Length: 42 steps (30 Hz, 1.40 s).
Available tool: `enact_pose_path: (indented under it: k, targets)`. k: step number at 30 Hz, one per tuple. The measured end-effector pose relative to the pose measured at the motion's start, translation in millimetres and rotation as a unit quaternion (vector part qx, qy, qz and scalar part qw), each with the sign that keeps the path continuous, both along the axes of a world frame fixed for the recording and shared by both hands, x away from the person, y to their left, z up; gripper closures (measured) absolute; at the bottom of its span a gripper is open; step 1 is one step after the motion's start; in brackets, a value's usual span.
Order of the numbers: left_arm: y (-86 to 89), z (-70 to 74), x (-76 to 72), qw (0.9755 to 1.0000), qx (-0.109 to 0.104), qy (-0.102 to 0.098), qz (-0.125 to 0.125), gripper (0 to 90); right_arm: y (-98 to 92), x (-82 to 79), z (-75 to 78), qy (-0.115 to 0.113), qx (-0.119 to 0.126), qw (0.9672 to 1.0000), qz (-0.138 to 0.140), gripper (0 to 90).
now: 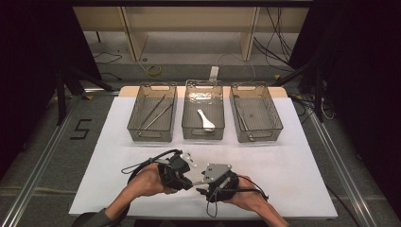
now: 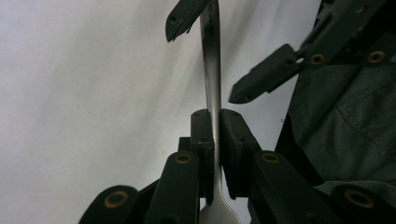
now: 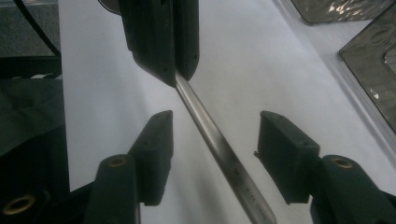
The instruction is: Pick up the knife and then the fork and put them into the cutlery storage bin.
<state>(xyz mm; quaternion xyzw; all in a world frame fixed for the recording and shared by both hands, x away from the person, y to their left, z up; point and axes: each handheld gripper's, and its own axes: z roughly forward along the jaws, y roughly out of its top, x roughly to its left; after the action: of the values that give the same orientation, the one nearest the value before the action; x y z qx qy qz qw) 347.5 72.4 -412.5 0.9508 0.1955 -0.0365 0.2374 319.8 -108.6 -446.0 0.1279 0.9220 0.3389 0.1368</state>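
A slim metal utensil [image 2: 211, 70] stands clamped between the jaws of my left gripper [image 2: 215, 122], which is shut on it near where the handle widens. In the right gripper view its shiny handle [image 3: 215, 140] runs diagonally between the two jaws of my right gripper [image 3: 212, 135], which stand open on either side without touching it. The left gripper [image 3: 180, 74] hangs just beyond, pinching the same handle. In the high view both grippers meet tip to tip near the table's front edge, the left gripper [image 1: 187, 182] facing the right gripper [image 1: 204, 184].
Three clear trays stand in a row at the back of the white table [image 1: 293, 165]. The left tray [image 1: 150, 138] holds long metal tools, the middle tray [image 1: 203, 137] a white spoon [image 1: 205, 120], the right tray [image 1: 259, 138] a thin metal piece.
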Motion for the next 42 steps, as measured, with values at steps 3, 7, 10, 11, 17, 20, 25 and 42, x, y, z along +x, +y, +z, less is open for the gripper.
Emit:
enact_pose_path:
  k: [3,7,10,11,17,20,25,42]
  targets:
    - [-0.6,0.0,-0.3,1.0000,-0.001,0.003,-0.004,83.4,1.5,-1.6,-1.2,-0.015,-0.010,0.9998,0.007,52.0]
    - [-1.1,-1.7,-0.5,0.9999,-0.004,0.010,-0.004,83.4,3.5,-4.0,-3.8,-0.037,-0.028,0.9986,0.026,60.6]
    - [-1.5,-1.7,-1.0,0.9998,-0.006,0.018,-0.006,83.4,5.1,-6.7,-4.6,-0.047,-0.036,0.9977,0.032,66.2]
    - [-1.5,-1.9,-1.1,0.9997,-0.008,0.021,-0.006,83.4,5.4,-7.7,-4.5,-0.048,-0.037,0.9976,0.034,68.5]
    - [-3.8,-5.0,-1.0,0.9995,-0.005,0.028,-0.016,83.2,6.2,-11.9,-4.7,-0.063,-0.060,0.9939,0.068,77.6]
    - [-5.0,-5.8,-1.0,0.9994,-0.005,0.026,-0.022,84.2,7.9,-14.8,-6.0,-0.074,-0.076,0.9903,0.090,84.2]
    - [-6.3,-0.6,-4.4,0.9990,-0.016,0.021,-0.036,71.0,9.8,-19.4,-6.3,-0.076,-0.088,0.9873,0.108,87.6]
    - [17.8,20.0,9.1,0.9930,-0.096,-0.042,0.056,24.8,-11.2,-5.4,-5.9,-0.053,-0.089,0.9925,0.066,87.8]
